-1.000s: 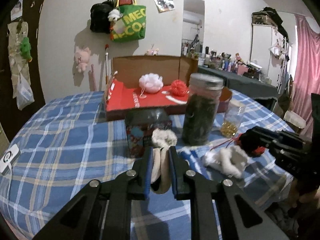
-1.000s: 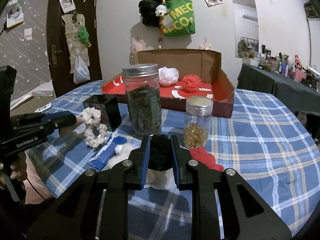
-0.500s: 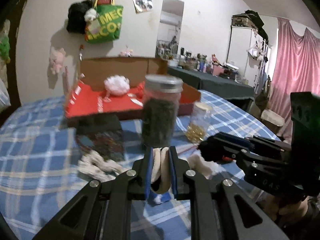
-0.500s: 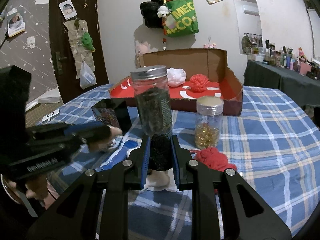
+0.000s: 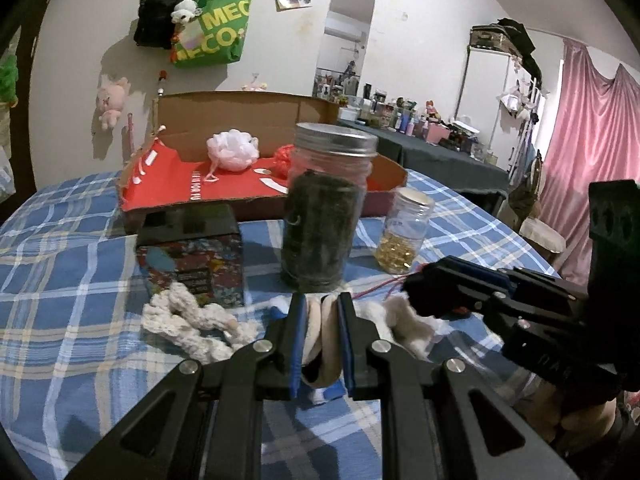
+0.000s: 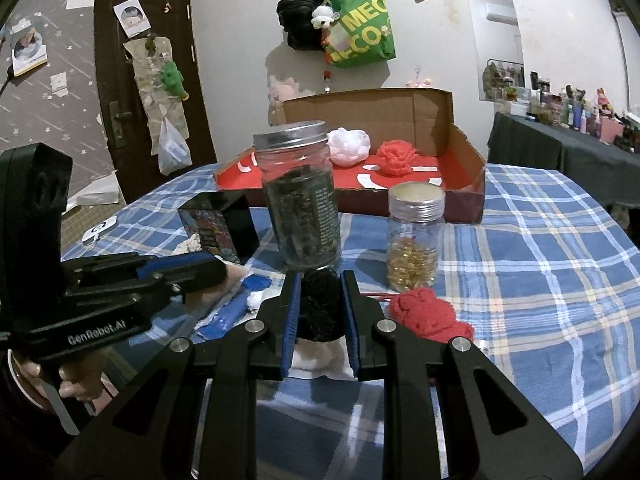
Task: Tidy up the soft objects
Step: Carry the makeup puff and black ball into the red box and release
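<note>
My left gripper [image 5: 322, 312] is shut on a cream soft piece [image 5: 320, 344] low over the checked tablecloth. My right gripper [image 6: 320, 292] is shut on a black fuzzy ball [image 6: 320, 312], with white fluff [image 6: 316, 356] under it. A red knitted ball [image 6: 426, 314] lies just right of it. A white braided rope [image 5: 188, 320] lies left of the left gripper. White fluffy pieces [image 5: 404, 320] lie between the two grippers. A red-lined cardboard box [image 6: 460, 160] at the back holds a white puff [image 6: 348, 146] and a red puff [image 6: 396, 158].
A tall jar of dark contents [image 6: 300, 196] and a small jar of yellow capsules [image 6: 414, 240] stand right ahead of the grippers. A black patterned box [image 5: 192, 252] stands left of the tall jar. A blue strip [image 6: 232, 312] lies on the cloth.
The left gripper has swung right with the cream piece, leaving the white rope lying at its left, and now sits close to the right gripper. The right gripper has barely moved.
</note>
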The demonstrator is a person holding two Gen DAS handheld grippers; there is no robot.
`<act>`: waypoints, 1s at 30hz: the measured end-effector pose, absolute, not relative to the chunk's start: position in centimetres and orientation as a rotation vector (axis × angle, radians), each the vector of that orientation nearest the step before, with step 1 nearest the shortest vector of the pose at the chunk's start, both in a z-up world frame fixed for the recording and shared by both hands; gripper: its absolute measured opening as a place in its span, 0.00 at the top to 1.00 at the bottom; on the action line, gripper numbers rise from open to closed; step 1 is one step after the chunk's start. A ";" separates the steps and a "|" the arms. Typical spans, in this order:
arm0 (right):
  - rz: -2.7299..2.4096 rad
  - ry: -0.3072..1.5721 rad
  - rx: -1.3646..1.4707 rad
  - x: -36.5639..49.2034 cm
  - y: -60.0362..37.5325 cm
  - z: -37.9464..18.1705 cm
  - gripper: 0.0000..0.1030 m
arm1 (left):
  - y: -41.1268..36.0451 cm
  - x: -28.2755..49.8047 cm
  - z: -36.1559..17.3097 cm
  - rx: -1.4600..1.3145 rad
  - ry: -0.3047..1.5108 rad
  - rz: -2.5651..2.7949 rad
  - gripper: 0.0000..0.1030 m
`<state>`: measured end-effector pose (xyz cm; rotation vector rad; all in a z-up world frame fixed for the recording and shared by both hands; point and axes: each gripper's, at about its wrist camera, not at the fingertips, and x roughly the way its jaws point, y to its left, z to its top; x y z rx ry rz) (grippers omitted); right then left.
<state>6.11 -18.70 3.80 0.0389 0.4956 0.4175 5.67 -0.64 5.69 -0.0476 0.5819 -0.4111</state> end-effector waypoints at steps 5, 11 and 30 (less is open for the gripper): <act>0.395 0.498 0.058 6.3 -19.9 4.1 0.81 | 1.4 5.8 6.0 -0.069 0.585 -0.370 0.84; 0.367 0.520 0.088 6.8 -21.5 4.4 0.81 | 4.0 5.7 6.5 -0.096 0.586 -0.315 0.84; 0.287 0.555 0.143 9.7 -26.5 5.6 0.81 | 10.5 9.4 6.7 -0.074 0.618 -0.143 0.84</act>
